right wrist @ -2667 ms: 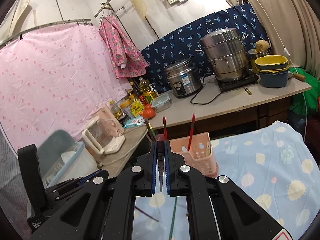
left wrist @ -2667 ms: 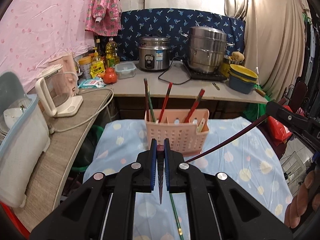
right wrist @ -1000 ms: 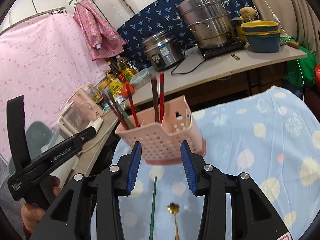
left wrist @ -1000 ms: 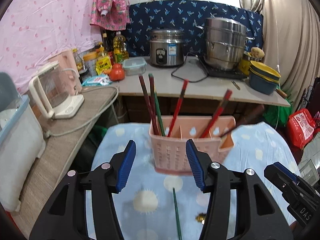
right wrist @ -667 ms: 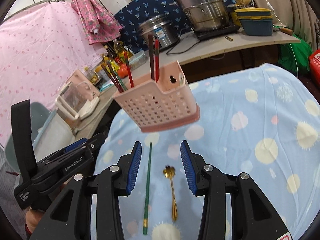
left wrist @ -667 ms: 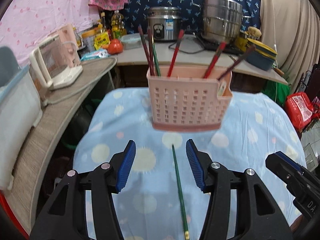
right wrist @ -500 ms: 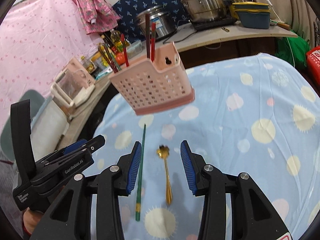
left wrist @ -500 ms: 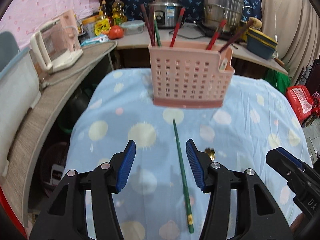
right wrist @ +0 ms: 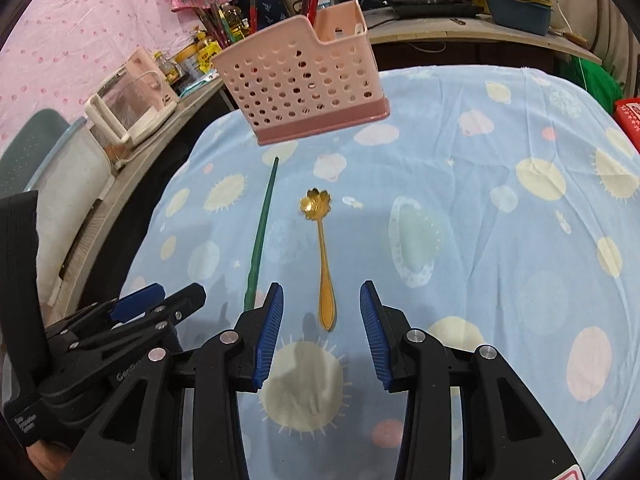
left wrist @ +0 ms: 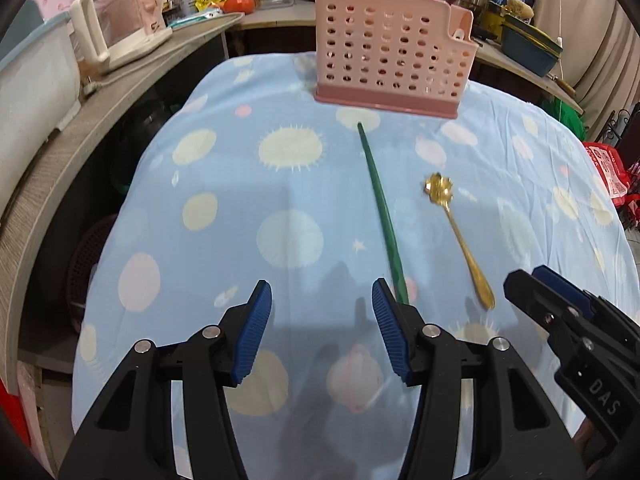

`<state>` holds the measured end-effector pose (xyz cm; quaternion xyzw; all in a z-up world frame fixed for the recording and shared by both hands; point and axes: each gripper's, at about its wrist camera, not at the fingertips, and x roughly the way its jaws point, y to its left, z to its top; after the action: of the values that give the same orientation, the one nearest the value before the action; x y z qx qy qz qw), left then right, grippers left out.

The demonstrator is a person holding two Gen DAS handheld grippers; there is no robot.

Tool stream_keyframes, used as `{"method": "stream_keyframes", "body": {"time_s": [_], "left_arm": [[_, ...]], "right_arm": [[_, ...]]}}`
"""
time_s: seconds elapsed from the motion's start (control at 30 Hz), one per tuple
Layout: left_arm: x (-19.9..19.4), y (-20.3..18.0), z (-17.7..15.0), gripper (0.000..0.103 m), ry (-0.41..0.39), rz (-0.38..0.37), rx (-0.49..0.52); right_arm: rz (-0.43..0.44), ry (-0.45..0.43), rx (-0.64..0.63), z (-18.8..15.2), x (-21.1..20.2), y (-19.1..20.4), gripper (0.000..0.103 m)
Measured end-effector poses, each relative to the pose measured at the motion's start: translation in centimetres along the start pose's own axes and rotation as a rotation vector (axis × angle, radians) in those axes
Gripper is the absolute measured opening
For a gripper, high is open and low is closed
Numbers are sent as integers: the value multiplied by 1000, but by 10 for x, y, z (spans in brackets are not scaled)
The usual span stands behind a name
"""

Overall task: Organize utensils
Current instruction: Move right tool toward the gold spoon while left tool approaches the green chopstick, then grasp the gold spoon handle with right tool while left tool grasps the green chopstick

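Note:
A pink perforated utensil basket [left wrist: 391,44] stands at the far side of the blue spotted tablecloth [left wrist: 224,208] and holds several red, brown and green chopsticks; it also shows in the right wrist view [right wrist: 304,80]. A green chopstick [left wrist: 380,208] [right wrist: 262,232] and a gold flower-bowl spoon [left wrist: 456,228] [right wrist: 322,248] lie on the cloth in front of it. My left gripper [left wrist: 322,328] is open and empty, its right finger just over the chopstick's near end. My right gripper [right wrist: 322,332] is open and empty, straddling the spoon handle's near end.
A counter curves along the left with a kettle [left wrist: 120,36], a white bin [left wrist: 28,80] and bottles. A back counter holds a blue bowl stack [right wrist: 520,8] and steel pots. A red bag [left wrist: 612,176] is at the right.
Both grippers released their chopsticks into the basket and opened. They then pulled back and tilted down toward the cloth, so the green chopstick and gold spoon now lie right before the fingers.

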<state>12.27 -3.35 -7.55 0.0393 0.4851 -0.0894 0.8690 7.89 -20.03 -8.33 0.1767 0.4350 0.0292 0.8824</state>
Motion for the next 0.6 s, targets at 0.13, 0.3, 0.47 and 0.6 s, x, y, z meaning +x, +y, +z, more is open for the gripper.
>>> {"method": "stream_keyframes", "body": {"time_s": [0.13, 0.3, 0.47, 0.6], "left_arm": [[5, 2, -8, 50, 20, -2, -3], [10, 2, -14, 50, 36, -2, 0], [12, 2, -13, 50, 41, -4, 2], [13, 3, -13, 50, 47, -4, 1]], "right_arm": [[-14, 20, -6, -5, 9, 0, 35], [-30, 38, -23, -5, 18, 3, 31], [-36, 47, -37, -4, 25, 6, 27], [-35, 53, -43, -3, 29, 9, 26]]}}
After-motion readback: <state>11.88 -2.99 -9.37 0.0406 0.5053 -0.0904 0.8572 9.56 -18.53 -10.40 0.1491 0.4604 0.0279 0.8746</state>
